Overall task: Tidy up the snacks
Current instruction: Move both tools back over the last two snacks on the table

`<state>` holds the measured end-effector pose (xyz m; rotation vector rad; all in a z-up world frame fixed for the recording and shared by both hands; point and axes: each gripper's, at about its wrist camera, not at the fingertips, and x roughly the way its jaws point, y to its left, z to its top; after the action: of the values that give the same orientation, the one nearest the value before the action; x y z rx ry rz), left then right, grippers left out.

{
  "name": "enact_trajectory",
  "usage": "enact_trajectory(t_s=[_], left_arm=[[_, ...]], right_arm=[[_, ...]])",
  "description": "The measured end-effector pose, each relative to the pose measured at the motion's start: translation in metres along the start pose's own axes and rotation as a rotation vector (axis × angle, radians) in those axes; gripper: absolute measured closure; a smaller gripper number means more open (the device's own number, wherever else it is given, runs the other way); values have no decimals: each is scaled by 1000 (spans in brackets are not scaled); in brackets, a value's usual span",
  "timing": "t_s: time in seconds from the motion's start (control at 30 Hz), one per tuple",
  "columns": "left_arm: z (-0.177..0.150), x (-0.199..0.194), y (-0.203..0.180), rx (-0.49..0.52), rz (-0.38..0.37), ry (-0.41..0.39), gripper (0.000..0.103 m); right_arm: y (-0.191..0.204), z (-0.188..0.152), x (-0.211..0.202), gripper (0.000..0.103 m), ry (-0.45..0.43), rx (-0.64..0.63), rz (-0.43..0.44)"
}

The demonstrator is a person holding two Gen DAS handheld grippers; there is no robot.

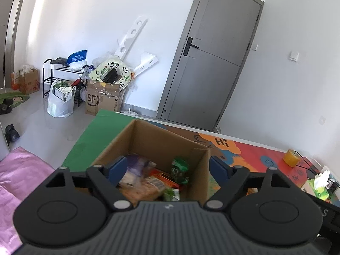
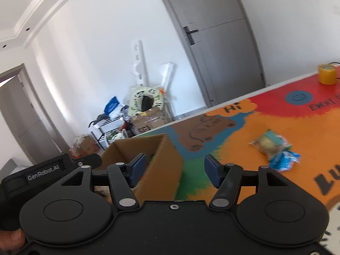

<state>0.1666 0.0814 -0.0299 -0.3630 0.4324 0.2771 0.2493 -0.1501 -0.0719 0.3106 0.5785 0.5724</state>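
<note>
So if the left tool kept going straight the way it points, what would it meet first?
Probably the snack packets piled inside the open brown cardboard box. The open left tool aims down into it, though depth is unclear.

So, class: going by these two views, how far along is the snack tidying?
Done: several packets already lie in the cardboard box. In hand: nothing; the left tool and right tool are both open and empty above the box. Left: two snack packets on the colourful mat still need boxing.
</note>
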Motion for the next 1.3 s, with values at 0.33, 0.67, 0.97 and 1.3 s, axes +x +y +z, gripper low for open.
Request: enact_trajectory(t_s=[0.33,0.67,0.97,1.3], left_arm=[[-13,-5,-40,50,-37,16,17],[-22,-4,-72,88,-74,26,16],[-29,6,-100,115,-105,47,16],[-37,28,-127,147,-136,89,16]], right_arm=[[-40,-1,-32,22,-38,43,-68],[-70,0,-51,18,-64,76,-114],[-94,1,-62,18,-74,101,-145],[-122,3,-63,18,-79,142,-179]])
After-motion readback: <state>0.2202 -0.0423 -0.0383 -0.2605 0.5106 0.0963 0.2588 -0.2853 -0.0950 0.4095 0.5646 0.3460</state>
